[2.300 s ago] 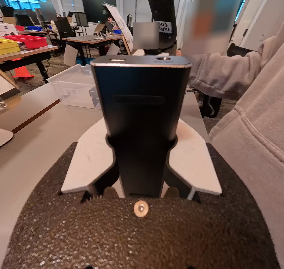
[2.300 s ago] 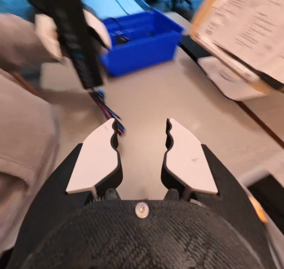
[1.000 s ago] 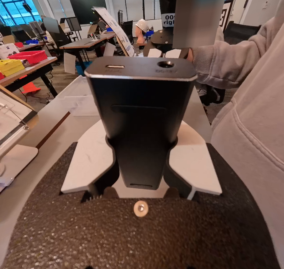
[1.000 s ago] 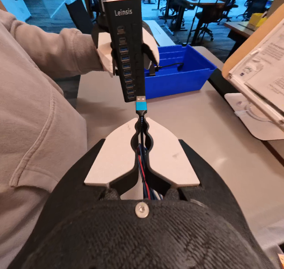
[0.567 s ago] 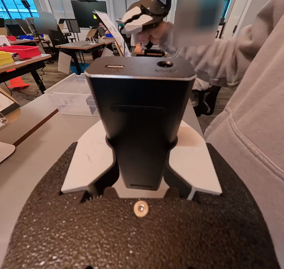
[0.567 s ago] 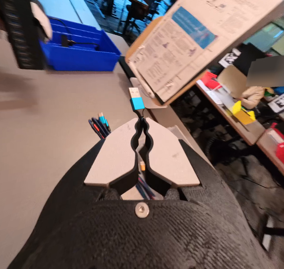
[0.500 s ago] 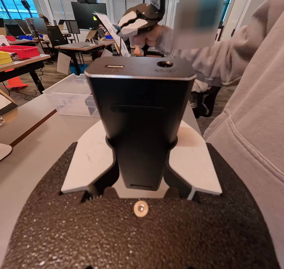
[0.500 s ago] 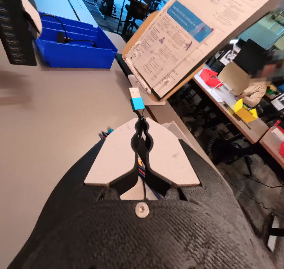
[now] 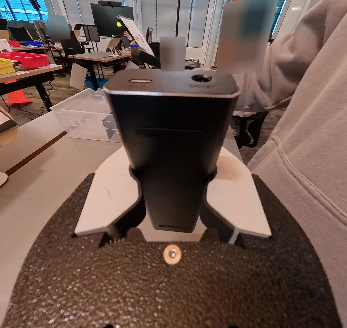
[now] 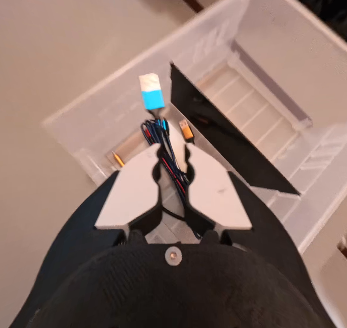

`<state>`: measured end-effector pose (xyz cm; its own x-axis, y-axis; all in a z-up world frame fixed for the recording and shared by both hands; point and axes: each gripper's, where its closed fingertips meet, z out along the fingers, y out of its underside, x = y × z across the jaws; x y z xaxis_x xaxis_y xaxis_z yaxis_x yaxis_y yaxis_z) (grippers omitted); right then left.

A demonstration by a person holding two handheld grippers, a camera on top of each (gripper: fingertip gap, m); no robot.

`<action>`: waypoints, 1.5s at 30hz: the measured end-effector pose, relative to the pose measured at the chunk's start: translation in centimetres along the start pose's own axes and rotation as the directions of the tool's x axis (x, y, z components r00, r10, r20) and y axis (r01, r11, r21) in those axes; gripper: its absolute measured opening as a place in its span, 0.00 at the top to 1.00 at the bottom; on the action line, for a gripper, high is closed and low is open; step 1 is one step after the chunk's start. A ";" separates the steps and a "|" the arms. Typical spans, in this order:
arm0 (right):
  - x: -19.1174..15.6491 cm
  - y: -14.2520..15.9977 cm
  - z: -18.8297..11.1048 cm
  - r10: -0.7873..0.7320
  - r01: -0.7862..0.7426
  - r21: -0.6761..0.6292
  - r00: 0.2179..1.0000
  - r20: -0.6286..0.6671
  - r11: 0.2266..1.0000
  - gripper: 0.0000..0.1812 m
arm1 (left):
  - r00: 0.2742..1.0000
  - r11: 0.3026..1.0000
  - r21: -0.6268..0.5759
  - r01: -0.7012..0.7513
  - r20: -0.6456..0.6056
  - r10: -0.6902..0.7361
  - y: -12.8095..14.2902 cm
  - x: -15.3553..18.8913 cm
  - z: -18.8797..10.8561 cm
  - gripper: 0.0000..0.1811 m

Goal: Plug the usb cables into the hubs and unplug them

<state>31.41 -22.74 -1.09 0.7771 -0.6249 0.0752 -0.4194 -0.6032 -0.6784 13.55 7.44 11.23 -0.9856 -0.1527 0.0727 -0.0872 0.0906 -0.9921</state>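
Note:
My left gripper (image 9: 172, 168) is shut on a black USB hub (image 9: 170, 127) and holds it upright above the table, port end up. My right gripper (image 10: 172, 147) points down over a clear plastic tray (image 10: 281, 60). Its fingers stand apart. A bundle of dark blue and red USB cables (image 10: 169, 161) runs loosely through the gap. The bundle's blue USB plug (image 10: 152, 95) sticks out ahead of the fingertips, above the tray. An orange USB plug (image 10: 186, 131) lies in the tray just beyond the right finger. This view is blurred by motion.
A black flat piece (image 10: 221, 137) lies slanted in the tray. The same clear tray (image 9: 84, 116) stands on the beige table (image 9: 47, 168) at the back left of the hub. A person's beige sleeve (image 9: 300, 131) fills the right side. Other desks stand behind.
My right gripper has swung from the paper stand down over the clear tray, and its fingers have opened off the cable. My left gripper still holds the hub upright.

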 end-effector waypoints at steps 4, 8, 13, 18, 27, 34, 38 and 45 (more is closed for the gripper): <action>1.6 -0.7 -1.0 0.104 -0.106 -0.008 0.985 -0.134 0.994 0.62 | 1.000 1.000 0.006 0.005 0.008 -0.006 0.1 -0.1 -0.1 0.61; -2.7 -7.9 -4.9 0.127 -0.101 0.320 0.990 -0.063 0.942 0.53 | 1.000 0.999 0.025 0.022 0.016 -0.023 0.1 -0.5 -0.2 0.61; -17.3 -13.0 -4.1 -0.096 -0.020 0.435 0.966 0.242 0.900 0.50 | 0.999 0.996 0.081 0.047 -0.002 -0.047 -0.9 -0.7 -0.1 0.61; -30.5 -15.6 0.1 -0.241 0.002 0.476 0.864 0.441 0.880 0.50 | 0.998 0.993 0.104 0.052 -0.044 -0.047 -1.8 -0.6 0.6 0.61; -35.2 -20.0 1.1 -0.324 -0.007 0.562 0.811 0.486 0.827 0.54 | 0.996 0.996 0.089 0.027 -0.091 -0.019 -2.2 -0.1 1.6 0.61; -35.0 -19.8 0.9 -0.423 0.067 0.593 0.765 0.486 0.803 0.60 | 0.994 0.996 0.092 -0.004 -0.104 0.014 -2.4 0.1 1.6 0.61; -34.2 -19.6 0.6 -0.417 0.048 0.580 0.743 0.524 0.813 0.68 | 0.995 0.996 0.083 -0.027 -0.089 0.034 -2.3 0.2 2.0 0.61; -34.8 -20.2 0.9 -0.447 0.149 0.589 0.800 0.400 0.794 0.69 | 0.994 0.994 0.090 -0.070 -0.076 0.076 -2.6 0.6 1.7 0.61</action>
<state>13.28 11.67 9.36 0.9970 -0.0317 0.0711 0.0594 -0.2798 -0.9582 13.40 5.40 13.64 -0.9976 -0.0698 0.0042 -0.0051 0.0123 -0.9999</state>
